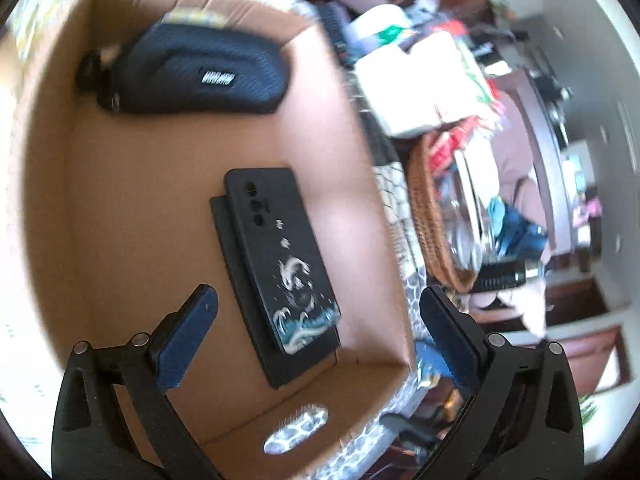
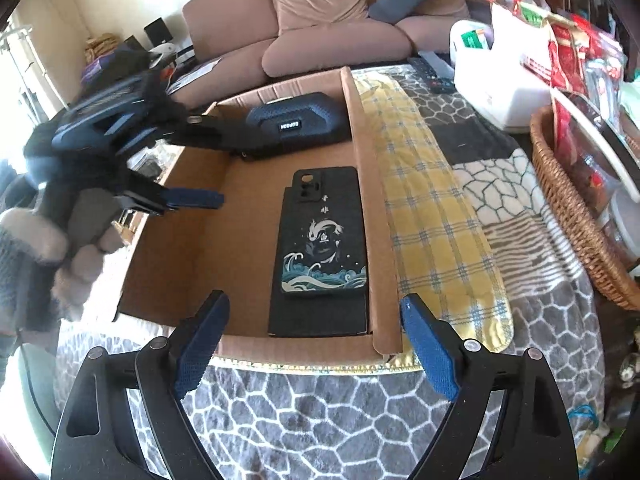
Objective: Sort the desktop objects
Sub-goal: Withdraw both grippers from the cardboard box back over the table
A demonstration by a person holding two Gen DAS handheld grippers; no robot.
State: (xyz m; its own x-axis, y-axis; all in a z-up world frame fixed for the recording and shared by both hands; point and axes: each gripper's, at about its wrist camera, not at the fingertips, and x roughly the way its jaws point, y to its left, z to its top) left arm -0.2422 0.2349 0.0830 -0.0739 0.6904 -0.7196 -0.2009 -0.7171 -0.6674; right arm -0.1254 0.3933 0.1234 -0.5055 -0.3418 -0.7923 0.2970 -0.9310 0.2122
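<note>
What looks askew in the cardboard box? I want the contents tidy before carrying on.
The phone case lies on a flat black item, shifted so they do not line up. The dark pouch looks fine.

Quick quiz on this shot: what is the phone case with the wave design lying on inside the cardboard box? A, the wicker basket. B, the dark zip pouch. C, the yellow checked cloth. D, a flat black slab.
D: the phone case lies on top of a flat black slab on the floor of the box, apart from the pouch at the far end.
</note>
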